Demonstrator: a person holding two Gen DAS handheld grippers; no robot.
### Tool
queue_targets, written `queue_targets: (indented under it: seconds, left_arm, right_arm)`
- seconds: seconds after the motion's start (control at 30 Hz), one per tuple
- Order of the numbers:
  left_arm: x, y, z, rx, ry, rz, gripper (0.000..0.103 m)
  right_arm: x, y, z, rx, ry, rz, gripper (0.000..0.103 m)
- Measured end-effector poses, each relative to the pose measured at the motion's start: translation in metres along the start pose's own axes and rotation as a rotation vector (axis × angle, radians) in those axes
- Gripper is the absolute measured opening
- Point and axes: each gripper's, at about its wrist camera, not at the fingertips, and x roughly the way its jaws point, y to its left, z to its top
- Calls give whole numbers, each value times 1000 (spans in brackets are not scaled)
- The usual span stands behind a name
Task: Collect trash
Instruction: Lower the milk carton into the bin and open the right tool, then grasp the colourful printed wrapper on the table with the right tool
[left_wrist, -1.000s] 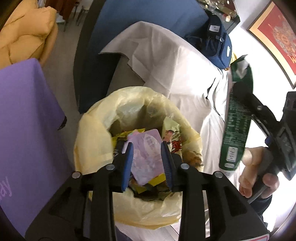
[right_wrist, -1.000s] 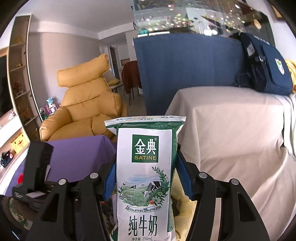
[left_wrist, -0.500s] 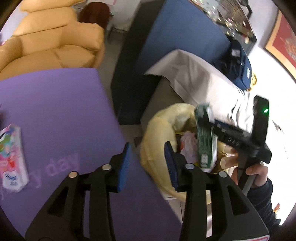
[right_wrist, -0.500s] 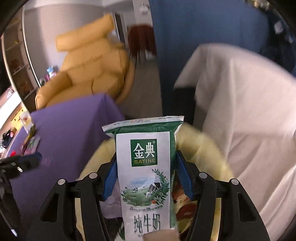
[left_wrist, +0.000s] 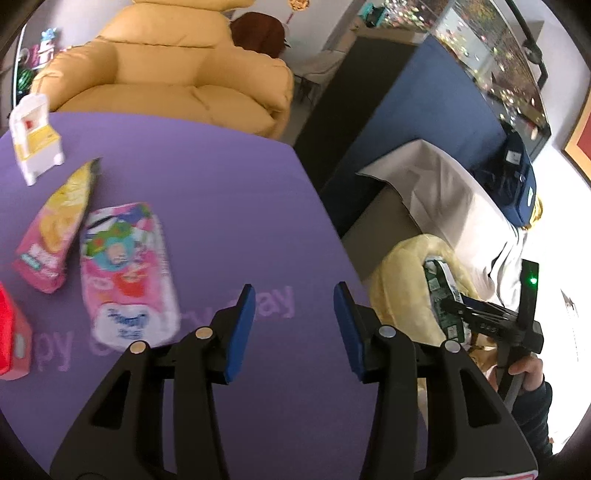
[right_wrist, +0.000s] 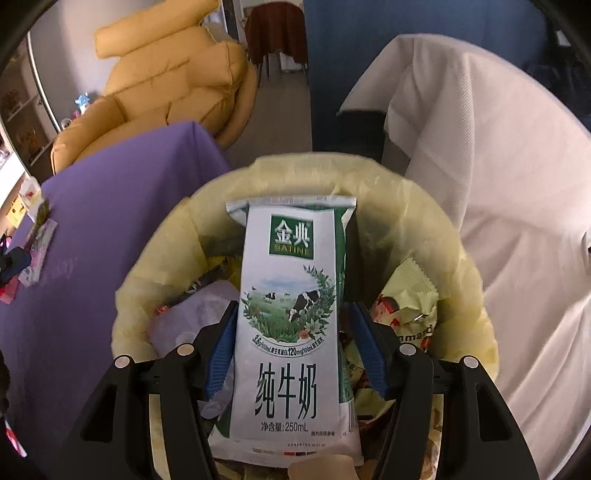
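Observation:
My right gripper (right_wrist: 293, 306) has a green and white milk carton (right_wrist: 291, 314) upright between its blue pads, over the yellow-lined trash bin (right_wrist: 310, 166). Its jaws are opening, and the pads still touch the carton's sides. Wrappers fill the bin below. In the left wrist view, the same carton (left_wrist: 441, 295) dips into the bin (left_wrist: 399, 266) at the right. My left gripper (left_wrist: 294, 295) hangs over the purple table (left_wrist: 221, 206), its jaws opening with nothing between them. A pink packet (left_wrist: 125, 269) and a pink-yellow pouch (left_wrist: 55, 229) lie to its left.
A white box (left_wrist: 33, 136) stands at the table's far left and a red box (left_wrist: 9, 332) at its left edge. A yellow armchair (left_wrist: 184, 74) is beyond the table. White-draped furniture (right_wrist: 480, 166) stands behind the bin, with a blue backpack (left_wrist: 517, 192) on it.
My left gripper let go of a purple wrapper in the bin, swung left over the table and widened. My right gripper tipped down over the bin; the carton slid forward between its pads.

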Motion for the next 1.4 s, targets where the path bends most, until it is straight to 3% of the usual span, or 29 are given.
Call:
queue_targets:
  seconds: [0.17, 0.33, 0.43, 0.47, 0.6, 0.83, 1.0, 1.17, 1.3, 1.33, 1.4]
  left_arm:
    - [-15, 22, 2, -21, -64, 43, 43]
    - [-33, 48, 5, -48, -126, 105, 43]
    - [-48, 66, 10, -59, -150, 156, 45]
    - [-52, 74, 12, -54, -149, 187, 50]
    - [-55, 91, 16, -44, -121, 269, 51]
    - [-60, 105, 5, -81, -134, 236, 51]
    - [-75, 119, -1, -98, -151, 241, 51]
    - [-98, 144, -2, -151, -180, 252, 51]
    - [-109, 157, -2, -177, -180, 248, 51]
    - [-110, 159, -2, -176, -176, 246, 51]
    - [-108, 160, 0, -172, -166, 240, 51]
  right_arm:
    - [-38, 6, 6, 18, -114, 48, 57]
    - [-68, 40, 8, -49, -252, 136, 60]
    - [-60, 72, 7, -121, -214, 199, 60]
    - [-57, 81, 6, -134, -208, 214, 60]
    - [-34, 128, 2, -179, -151, 307, 60]
    - [-5, 224, 2, -316, -100, 430, 60]
    - [18, 272, 5, -351, -31, 514, 60]
    - [48, 323, 14, -351, 12, 528, 60]
    - [64, 350, 23, -365, -17, 461, 60]
    - [65, 354, 24, -382, -27, 444, 55]
    - [63, 362, 21, -441, -44, 396, 33]
